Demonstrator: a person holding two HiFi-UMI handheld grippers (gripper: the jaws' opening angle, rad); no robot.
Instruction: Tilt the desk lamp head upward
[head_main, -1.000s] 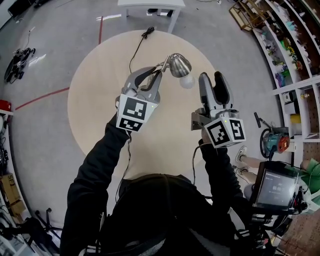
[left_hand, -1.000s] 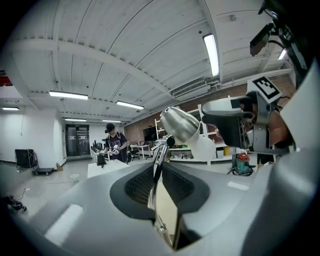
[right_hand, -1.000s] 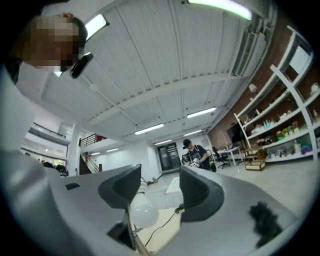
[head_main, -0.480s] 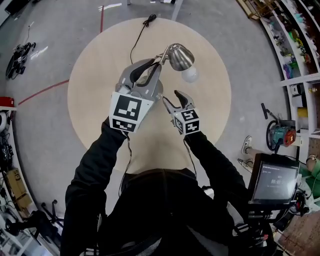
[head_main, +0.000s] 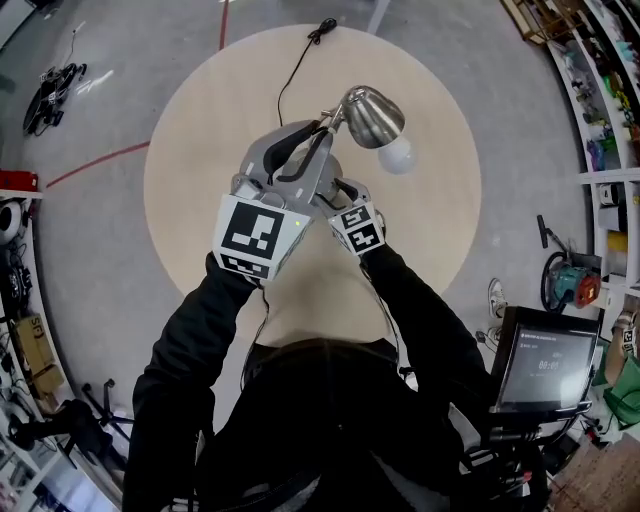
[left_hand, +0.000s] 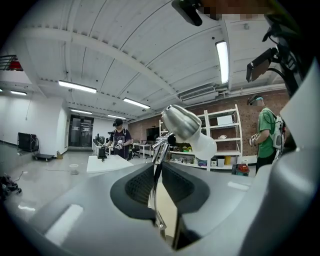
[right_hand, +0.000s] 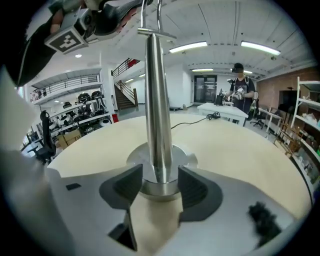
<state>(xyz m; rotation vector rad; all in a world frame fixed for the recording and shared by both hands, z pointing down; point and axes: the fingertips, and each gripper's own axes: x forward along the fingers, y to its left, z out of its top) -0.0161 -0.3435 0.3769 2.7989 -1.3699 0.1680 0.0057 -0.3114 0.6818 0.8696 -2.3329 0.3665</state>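
A round, pale wooden tabletop (head_main: 195, 160) is set on a grey floor (head_main: 110, 90). The lamp's metal base (right_hand: 185, 158) and a black cord (head_main: 321, 29) are carried on it.

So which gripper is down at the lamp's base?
The right gripper, jaws open around the pole; the left gripper clamps the thin arm below the head.

Silver lamp head (head_main: 372, 115) over a pale beige table (head_main: 200, 150) and grey floor (head_main: 90, 230).
Lamp arm (left_hand: 156, 174) and lamp post (right_hand: 157, 100) are finished in the same brushed silver; the bulb (head_main: 397, 155) is white, the cord (head_main: 320, 30) black. Black-and-white square patterns are carried by the marker cubes (head_main: 252, 235). The sleeves (head_main: 190, 340) are black. The floor is crossed by a red line (head_main: 95, 166).
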